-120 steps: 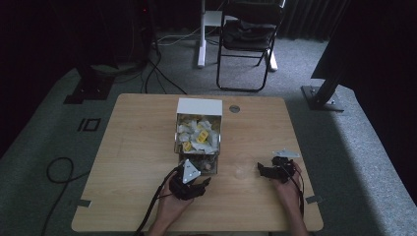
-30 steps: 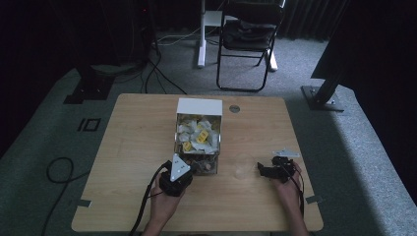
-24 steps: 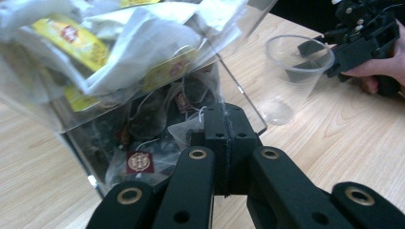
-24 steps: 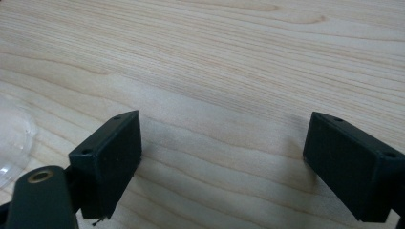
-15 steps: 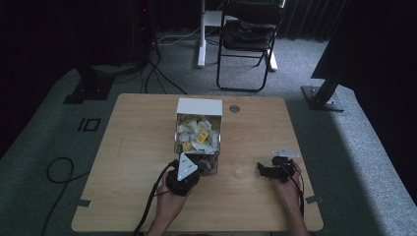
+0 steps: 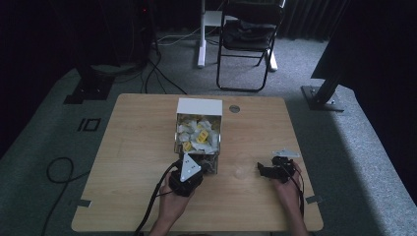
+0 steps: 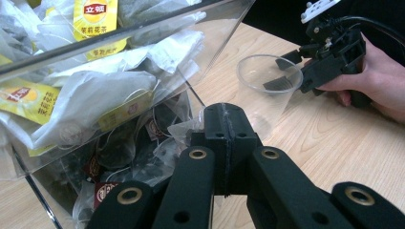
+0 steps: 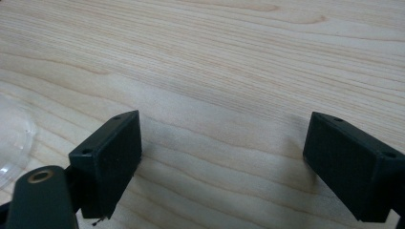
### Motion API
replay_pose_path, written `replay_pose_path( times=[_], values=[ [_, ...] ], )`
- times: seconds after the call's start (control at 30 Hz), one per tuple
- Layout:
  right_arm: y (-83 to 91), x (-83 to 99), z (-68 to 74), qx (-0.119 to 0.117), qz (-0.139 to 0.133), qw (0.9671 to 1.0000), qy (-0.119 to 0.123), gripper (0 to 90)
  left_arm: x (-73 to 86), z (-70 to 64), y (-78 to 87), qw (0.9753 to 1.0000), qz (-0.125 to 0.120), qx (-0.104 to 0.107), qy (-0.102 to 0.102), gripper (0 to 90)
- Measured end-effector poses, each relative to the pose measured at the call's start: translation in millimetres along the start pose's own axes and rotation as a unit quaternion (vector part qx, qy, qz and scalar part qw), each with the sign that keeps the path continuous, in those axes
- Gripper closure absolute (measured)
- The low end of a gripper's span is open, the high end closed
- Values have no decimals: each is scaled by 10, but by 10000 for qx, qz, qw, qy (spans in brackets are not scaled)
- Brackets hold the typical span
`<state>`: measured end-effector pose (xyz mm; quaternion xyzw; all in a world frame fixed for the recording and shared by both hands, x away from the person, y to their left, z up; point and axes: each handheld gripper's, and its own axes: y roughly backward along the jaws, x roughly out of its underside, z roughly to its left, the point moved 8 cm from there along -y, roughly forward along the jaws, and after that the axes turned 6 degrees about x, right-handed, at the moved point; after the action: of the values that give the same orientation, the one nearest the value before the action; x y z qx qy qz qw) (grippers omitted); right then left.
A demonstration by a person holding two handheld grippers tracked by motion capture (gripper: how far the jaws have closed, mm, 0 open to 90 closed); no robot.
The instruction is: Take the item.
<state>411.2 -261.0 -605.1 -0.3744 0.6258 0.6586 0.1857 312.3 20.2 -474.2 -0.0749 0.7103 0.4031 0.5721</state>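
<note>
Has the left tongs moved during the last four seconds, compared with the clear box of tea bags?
Yes. The left tongs moved slightly left and toward the clear box, now at its near opening.

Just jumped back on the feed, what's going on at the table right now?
A person works two handheld grippers at a wooden table. The left gripper, jaws shut, is at the open front of a clear box of tea bags; whether it has pinched a bag is hard to tell. The right gripper is open, over bare wood, next to a clear plastic cup that looks empty.
</note>
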Motion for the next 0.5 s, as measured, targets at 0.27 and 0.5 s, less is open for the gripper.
replay_pose_path(
  times=[0.27,0.5],
  values=[
    [0,0,1,-1,1,10000,-3,126,-37,-32,-52,10000,12,78,-25,900],
    [0,0,0,-1,-1,10000,-2,126,-72,-52,-102,9999,12,134,-46,900]
  ],
)
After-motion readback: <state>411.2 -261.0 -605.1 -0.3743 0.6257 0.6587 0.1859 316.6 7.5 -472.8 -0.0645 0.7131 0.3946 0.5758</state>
